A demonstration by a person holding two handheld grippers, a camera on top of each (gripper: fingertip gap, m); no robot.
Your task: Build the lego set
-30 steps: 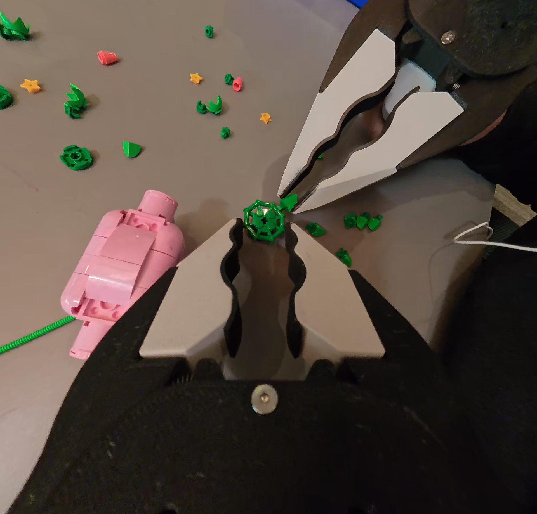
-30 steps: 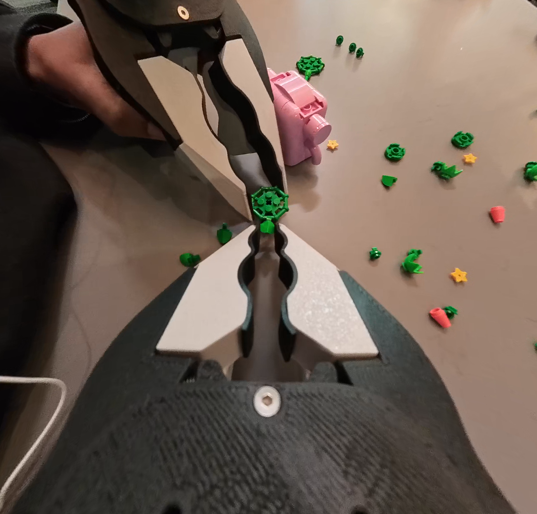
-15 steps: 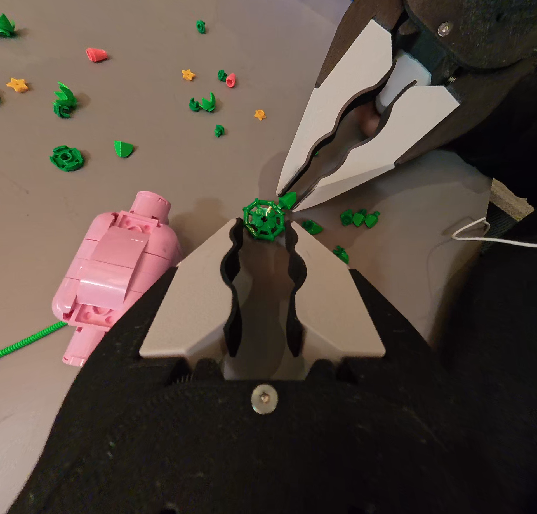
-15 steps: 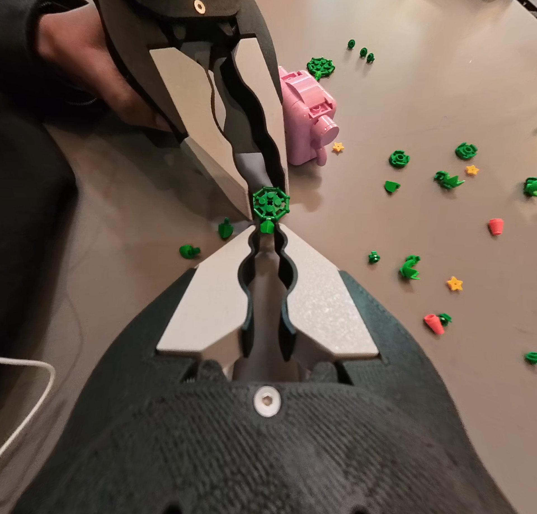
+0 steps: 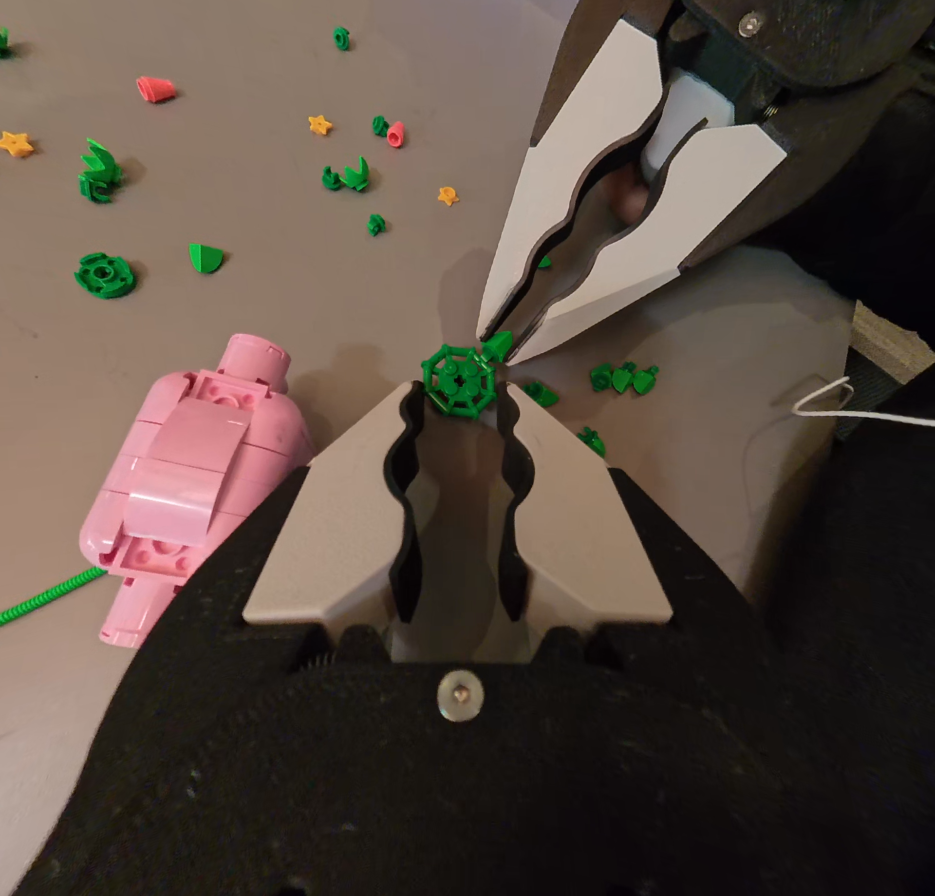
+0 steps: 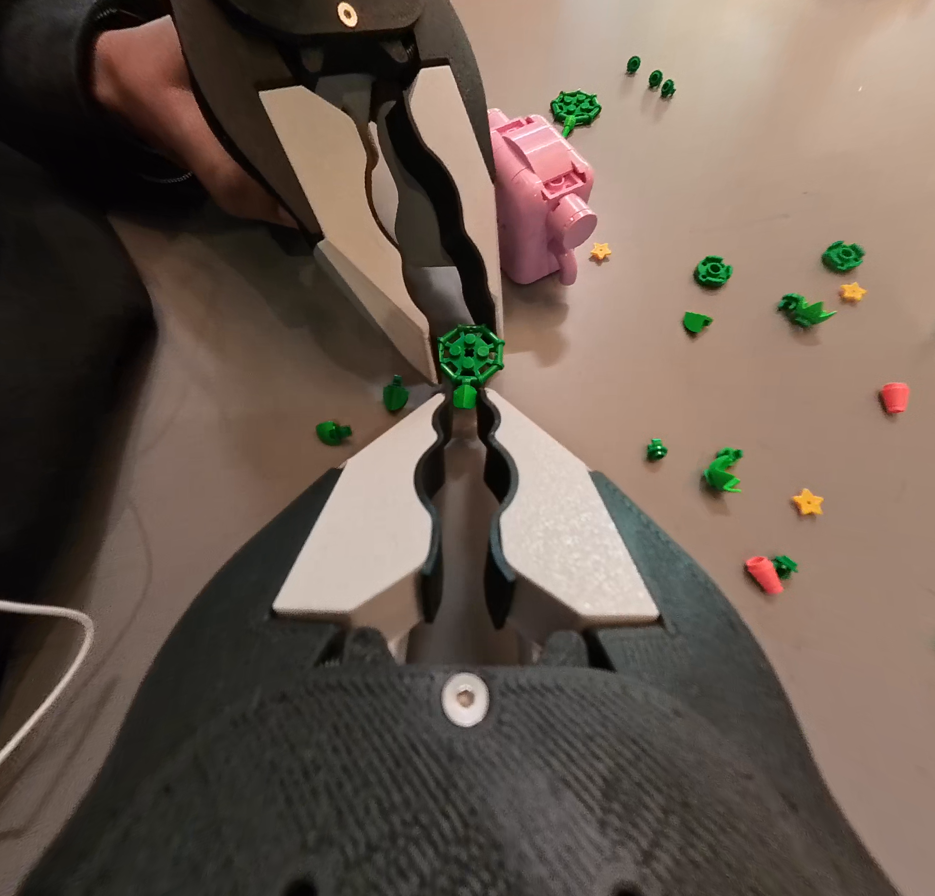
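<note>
My left gripper point(image 5: 459, 391) is shut on a green web-shaped round piece point(image 5: 458, 381), held between its fingertips; the piece also shows in the right wrist view point(image 6: 470, 353). My right gripper point(image 6: 463, 397) is shut on a small green leaf piece point(image 6: 463, 397) and holds it against the rim of the web piece. In the left wrist view the right gripper point(image 5: 498, 348) comes in from the upper right with the leaf piece point(image 5: 498, 343) at its tip. The pink brick build point(image 5: 195, 461) lies on its side to the left and shows in the right wrist view point(image 6: 541, 198) too.
Loose green, red and yellow small pieces lie scattered over the grey table point(image 5: 253, 36). Green leaf pieces point(image 5: 625, 378) lie right of the grippers. A second green web piece point(image 6: 577, 107) lies behind the pink build. A green ribbed cord point(image 5: 45, 596) and a white cord point(image 5: 835, 406) lie at the edges.
Both grippers have kept their hold and stayed tip to tip. The leaf piece has closed onto the rim of the web piece. The view has drifted a little over the table.
</note>
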